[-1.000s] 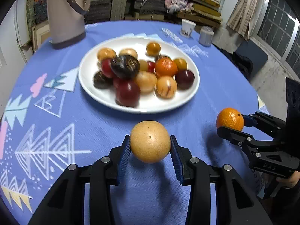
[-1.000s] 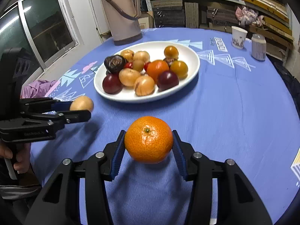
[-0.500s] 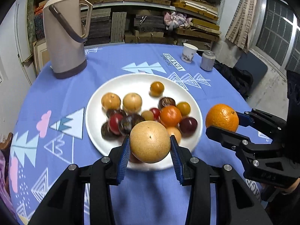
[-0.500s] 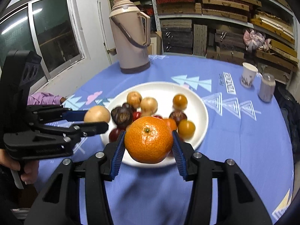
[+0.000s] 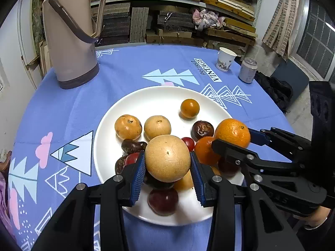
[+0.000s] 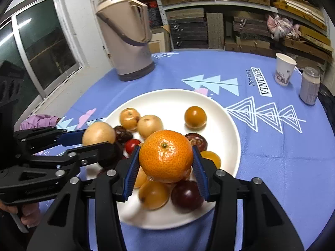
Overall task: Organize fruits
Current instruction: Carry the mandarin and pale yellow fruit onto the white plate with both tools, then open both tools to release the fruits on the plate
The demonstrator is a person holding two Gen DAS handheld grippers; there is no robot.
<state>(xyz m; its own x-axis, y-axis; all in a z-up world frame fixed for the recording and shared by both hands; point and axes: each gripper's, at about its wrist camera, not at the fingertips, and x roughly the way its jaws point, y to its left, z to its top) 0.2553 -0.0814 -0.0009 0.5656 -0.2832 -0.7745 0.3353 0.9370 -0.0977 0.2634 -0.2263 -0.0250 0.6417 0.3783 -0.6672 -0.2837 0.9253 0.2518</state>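
Left wrist view: tan round fruit (image 5: 167, 158) is held clamped between the blue ribbed pads of the left claw (image 5: 167, 167), above the near part of the white plate (image 5: 150, 102). Its skin is matte, finely speckled, near-spherical. The hold is judged to be a carry for release onto the plate, where the other fruits are gathered. The right claw (image 5: 234, 140) is seen alongside, closed on the mandarin (image 5: 232, 132), whose peel is glossy and pitted. Smooth dark red plums and a wrinkled dark fruit (image 5: 202, 127) are noted on the plate; its far half is left bare, likely the easier spot for setting down.

Right wrist view: mandarin (image 6: 166, 155) is gripped at its sides by the right claw (image 6: 166, 163), stem end toward the camera, over the near fruit cluster. The left claw (image 6: 92, 141) is seen at left with the tan round fruit (image 6: 98, 133) over the plate rim (image 6: 230, 121). The surface (image 6: 282, 167) is covered by blue printed cloth; a beige thermos (image 6: 127, 33), smooth plastic, stands beyond.
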